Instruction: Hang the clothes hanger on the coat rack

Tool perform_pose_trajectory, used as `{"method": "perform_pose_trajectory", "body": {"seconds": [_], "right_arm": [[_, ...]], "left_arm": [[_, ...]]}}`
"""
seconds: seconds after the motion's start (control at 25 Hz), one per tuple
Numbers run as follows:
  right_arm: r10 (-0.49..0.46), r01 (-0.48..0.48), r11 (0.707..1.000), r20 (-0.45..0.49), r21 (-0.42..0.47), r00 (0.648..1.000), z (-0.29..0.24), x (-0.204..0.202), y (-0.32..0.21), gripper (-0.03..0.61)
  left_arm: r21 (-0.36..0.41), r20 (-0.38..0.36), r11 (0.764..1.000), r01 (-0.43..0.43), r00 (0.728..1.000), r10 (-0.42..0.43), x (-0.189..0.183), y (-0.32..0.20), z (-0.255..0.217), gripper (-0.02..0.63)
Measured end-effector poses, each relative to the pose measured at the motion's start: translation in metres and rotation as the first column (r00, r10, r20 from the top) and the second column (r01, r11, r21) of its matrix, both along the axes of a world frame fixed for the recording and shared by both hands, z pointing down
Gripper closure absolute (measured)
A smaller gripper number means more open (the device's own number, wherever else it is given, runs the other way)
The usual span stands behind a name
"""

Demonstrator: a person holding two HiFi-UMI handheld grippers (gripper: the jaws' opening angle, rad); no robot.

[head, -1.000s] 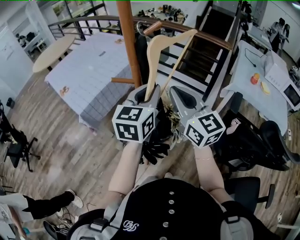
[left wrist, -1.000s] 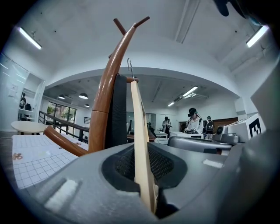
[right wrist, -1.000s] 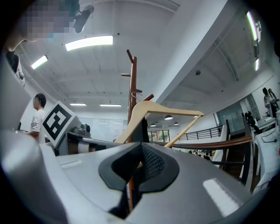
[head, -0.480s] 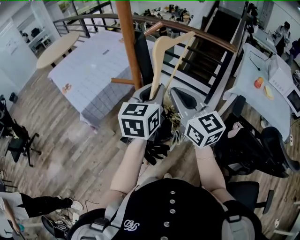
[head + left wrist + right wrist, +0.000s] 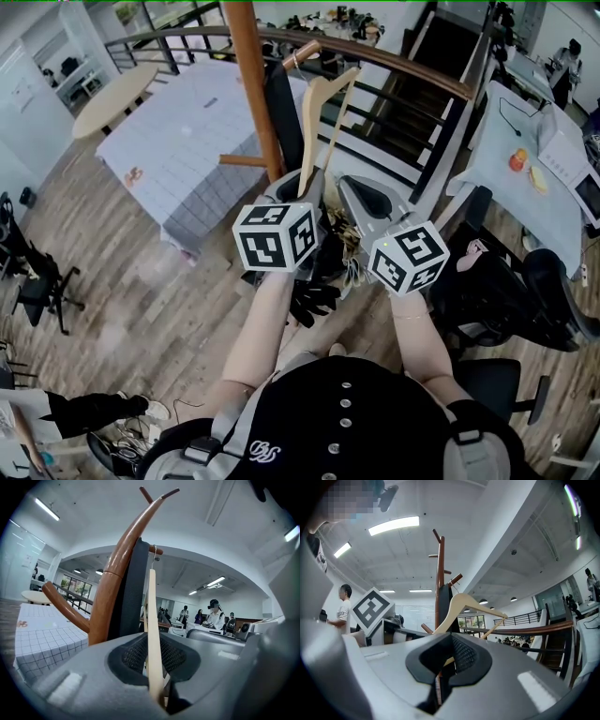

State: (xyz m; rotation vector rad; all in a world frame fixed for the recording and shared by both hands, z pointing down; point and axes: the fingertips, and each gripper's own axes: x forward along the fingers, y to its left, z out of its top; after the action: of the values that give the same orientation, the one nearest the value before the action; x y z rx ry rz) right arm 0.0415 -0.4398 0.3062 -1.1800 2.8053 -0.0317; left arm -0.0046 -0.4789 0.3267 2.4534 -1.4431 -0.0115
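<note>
Clearly, the left hand-held gripper (image 5: 302, 187) is clamped on the pale wooden clothes hanger (image 5: 312, 122), gripping it low on one arm. The rest of the hanger stands up and away beyond the jaws. In the left gripper view it shows edge-on, a thin strip running straight out from between the pads. Far out from that hand-held gripper, the metal hook (image 5: 153, 557) sits right at a short peg (image 5: 158, 551) of the coat rack (image 5: 251, 84). I cannot tell whether the hook is over the peg or only beside it. The right hand-held gripper (image 5: 358, 192) is held just beside the left one, its jaws drawn together with nothing between them, and the hanger lies ahead of it and untouched.

The main risk, as I judge it, is letting go too soon. If the hook is only touching the peg, the hanger will probably drop once the jaws part. The grip is also a long way from the hook, so a small twist at the jaws would likely swing the hook wide of the peg, or let the smooth wood pivot between the pads. A dark garment (image 5: 281, 112) hangs on the rack just this side of the peg and may crowd the hook or snag it. Pushing hard could rock the rack, and the idle right hand-held gripper is close enough to knock the hanger.
</note>
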Motion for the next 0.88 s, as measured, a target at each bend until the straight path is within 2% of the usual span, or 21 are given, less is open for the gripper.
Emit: {"method": "perform_pose_trajectory", "body": {"seconds": [0.36,0.56,0.76,0.88], "right_arm": [[0.021,-0.021,1.0,0.005,-0.009,1.0,0.004,0.001,0.001,0.583],[0.025,-0.025,1.0,-0.012,-0.017,1.0,0.009,-0.003,0.004,0.583],[0.039,-0.039,0.999,-0.015,-0.022,0.999,0.011,-0.004,0.006,0.583],[0.043,-0.043,0.999,-0.012,-0.023,0.999,0.011,-0.005,0.008,0.583]], "left_arm": [[0.02,-0.034,1.0,-0.007,0.999,0.008,-0.003,0.0,0.006,0.565],[0.056,-0.032,0.998,-0.037,0.999,0.039,0.001,0.004,0.004,0.464],[0.07,-0.021,0.996,-0.055,0.998,0.056,0.003,0.008,0.004,0.434],[0.11,0.01,0.993,-0.05,0.999,0.05,0.003,0.013,-0.003,0.411]]}}
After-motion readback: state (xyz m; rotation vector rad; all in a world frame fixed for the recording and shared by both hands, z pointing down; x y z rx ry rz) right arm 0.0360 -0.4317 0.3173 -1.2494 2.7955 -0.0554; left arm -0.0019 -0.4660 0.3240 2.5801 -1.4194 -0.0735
